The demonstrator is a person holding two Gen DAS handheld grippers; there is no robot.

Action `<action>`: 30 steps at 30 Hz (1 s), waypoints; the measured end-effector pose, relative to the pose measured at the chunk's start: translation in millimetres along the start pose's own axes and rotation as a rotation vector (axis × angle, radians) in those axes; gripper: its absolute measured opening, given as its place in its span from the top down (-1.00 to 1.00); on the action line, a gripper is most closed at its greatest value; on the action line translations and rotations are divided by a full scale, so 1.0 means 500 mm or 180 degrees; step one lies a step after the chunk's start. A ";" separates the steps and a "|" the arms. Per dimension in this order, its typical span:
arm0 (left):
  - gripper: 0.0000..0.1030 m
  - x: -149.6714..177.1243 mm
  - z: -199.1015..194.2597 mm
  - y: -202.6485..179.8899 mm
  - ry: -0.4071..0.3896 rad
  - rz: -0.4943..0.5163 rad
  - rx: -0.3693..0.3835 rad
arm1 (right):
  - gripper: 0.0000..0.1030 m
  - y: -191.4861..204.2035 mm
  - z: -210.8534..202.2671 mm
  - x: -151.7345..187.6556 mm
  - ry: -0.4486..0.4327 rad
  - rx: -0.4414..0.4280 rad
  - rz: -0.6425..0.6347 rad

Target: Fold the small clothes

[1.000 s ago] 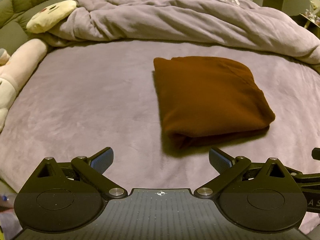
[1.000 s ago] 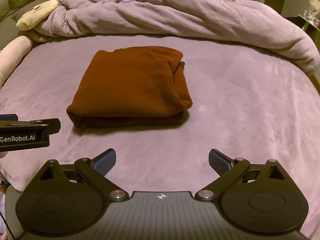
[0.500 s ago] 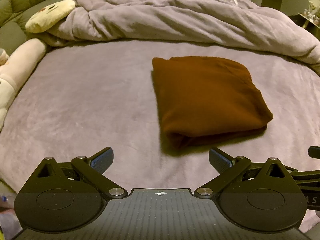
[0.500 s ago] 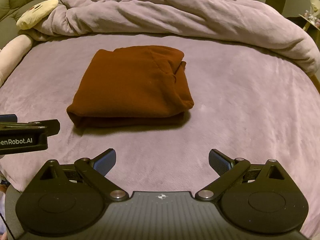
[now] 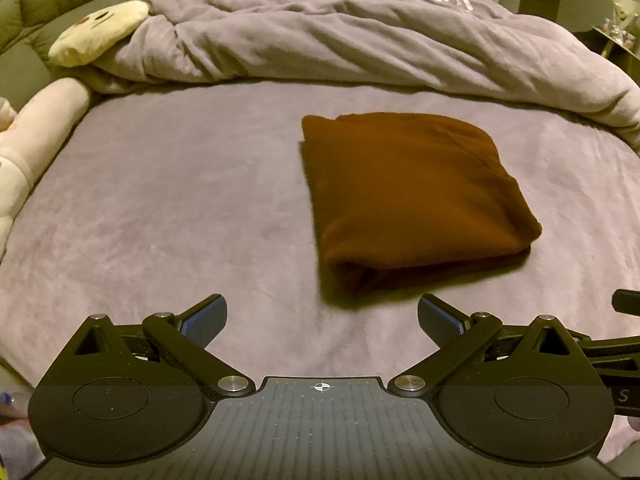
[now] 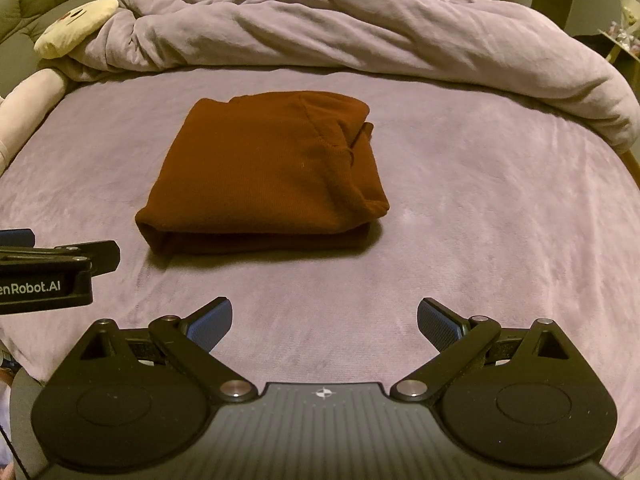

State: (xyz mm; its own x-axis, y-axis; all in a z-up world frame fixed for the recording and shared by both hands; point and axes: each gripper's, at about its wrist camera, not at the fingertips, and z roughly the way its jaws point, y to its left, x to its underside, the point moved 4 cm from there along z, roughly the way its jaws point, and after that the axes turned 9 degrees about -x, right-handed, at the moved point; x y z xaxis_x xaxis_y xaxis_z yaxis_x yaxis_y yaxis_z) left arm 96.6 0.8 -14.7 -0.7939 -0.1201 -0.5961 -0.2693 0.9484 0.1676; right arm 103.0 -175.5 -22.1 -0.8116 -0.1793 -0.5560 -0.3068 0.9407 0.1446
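You are working in dim, warm yellowish room light. The folded brown garment (image 6: 264, 172) casts a soft shadow on its near side onto the bed (image 6: 480, 220). Both views bow strongly at the edges, corners darken, and the picture is slightly soft and grainy.

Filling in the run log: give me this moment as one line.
brown garment: folded, lying on bed | left claw: open, empty, short of garment | right claw: open, empty
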 end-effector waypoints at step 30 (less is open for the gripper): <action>-1.00 0.012 0.005 0.005 0.0028 -0.0027 0.0046 | -0.92 0.010 0.002 0.005 -0.0022 -0.0005 0.0017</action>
State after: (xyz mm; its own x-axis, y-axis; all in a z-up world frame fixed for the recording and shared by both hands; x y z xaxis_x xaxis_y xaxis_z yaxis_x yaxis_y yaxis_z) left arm 92.7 3.3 -19.8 -0.7964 -0.1307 -0.5905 -0.2683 0.9514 0.1512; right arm 100.0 -170.9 -23.6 -0.8097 -0.1724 -0.5609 -0.3034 0.9412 0.1487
